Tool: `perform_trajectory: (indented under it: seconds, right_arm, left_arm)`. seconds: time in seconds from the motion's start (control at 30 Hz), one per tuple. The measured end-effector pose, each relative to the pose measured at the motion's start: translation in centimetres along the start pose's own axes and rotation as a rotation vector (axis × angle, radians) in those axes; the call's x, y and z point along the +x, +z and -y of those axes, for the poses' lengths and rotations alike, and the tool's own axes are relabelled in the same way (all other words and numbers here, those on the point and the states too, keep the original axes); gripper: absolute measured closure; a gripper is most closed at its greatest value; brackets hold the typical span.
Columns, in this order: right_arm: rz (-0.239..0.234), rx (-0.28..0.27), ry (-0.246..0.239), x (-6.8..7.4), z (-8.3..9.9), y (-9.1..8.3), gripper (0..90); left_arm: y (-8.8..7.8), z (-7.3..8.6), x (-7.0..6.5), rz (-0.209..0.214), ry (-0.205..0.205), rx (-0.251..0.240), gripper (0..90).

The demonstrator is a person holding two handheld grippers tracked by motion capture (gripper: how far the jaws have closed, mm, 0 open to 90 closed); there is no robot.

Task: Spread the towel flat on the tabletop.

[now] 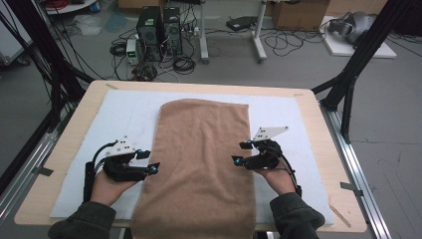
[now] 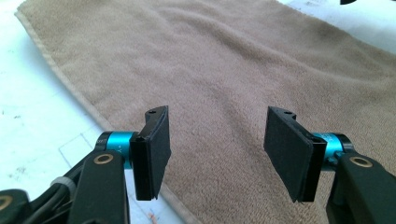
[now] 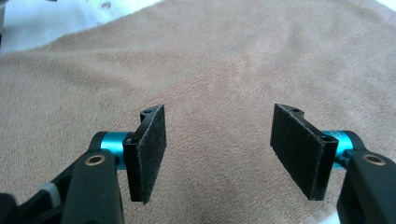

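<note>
The left gripper has its jaws spread with nothing between the pads; in the left gripper view the gap between them looks straight onto bare cloth. It sits at the left long edge of the towel, tips pointing inward over that edge, held in the left hand. From its own camera the hemmed edge of the towel runs diagonally under the near jaw, with white mat beyond it.

The right gripper is likewise spread and empty; in the right gripper view both pads stand apart above the cloth. It is at the right long edge of the towel, about level with the left one and pointing inward toward it, held in the right hand. Its camera looks over the tan pile of the towel, with a strip of mat at the top left.

The towel lies flat, long and narrow, in the middle of the mat, its near end hanging over the front edge of the worktop between the person's dark sleeves. The mat covers most of the worktop, leaving a wooden border showing. Beyond the worktop the floor holds two computer towers, loose cables and cardboard boxes.
</note>
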State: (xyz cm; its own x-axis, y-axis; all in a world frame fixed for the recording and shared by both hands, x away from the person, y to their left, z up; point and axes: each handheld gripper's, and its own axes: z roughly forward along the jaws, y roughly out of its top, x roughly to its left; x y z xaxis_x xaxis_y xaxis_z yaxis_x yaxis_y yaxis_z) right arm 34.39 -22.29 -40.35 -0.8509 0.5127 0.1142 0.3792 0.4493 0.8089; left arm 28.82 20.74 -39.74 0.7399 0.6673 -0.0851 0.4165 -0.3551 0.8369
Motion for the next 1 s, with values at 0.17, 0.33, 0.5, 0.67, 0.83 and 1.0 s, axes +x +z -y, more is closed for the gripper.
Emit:
perform_trajectory:
  seconds: [0.17,0.33,0.5,0.67,0.83,1.0]
  right_arm:
    - [-0.002,0.013,-0.006,-0.2,0.0,-0.1,35.3]
    - [-0.001,0.018,-0.01,-0.1,-0.1,-0.2,34.5]
    - [-0.002,0.02,-0.014,-0.2,-0.2,-0.2,34.2]
    - [0.004,0.023,-0.024,-0.2,-0.5,-0.6,33.4]
    - [0.006,0.02,-0.026,-0.2,-0.7,-1.0,33.1]
    - [0.009,0.032,-0.028,-0.4,-0.6,-0.7,33.1]
  left_arm:
    - [0.1,0.0,0.4,-0.004,-0.015,-0.002,41.0]
    - [0.1,0.0,0.5,-0.004,-0.006,0.002,41.6]
    - [0.1,-0.1,0.7,-0.002,-0.012,0.0,41.6]
    - [0.1,0.0,0.7,-0.004,-0.013,0.0,41.6]
    - [0.0,-0.1,0.9,-0.006,-0.016,-0.003,41.6]
    - [0.2,0.0,1.2,-0.012,-0.022,-0.001,41.6]
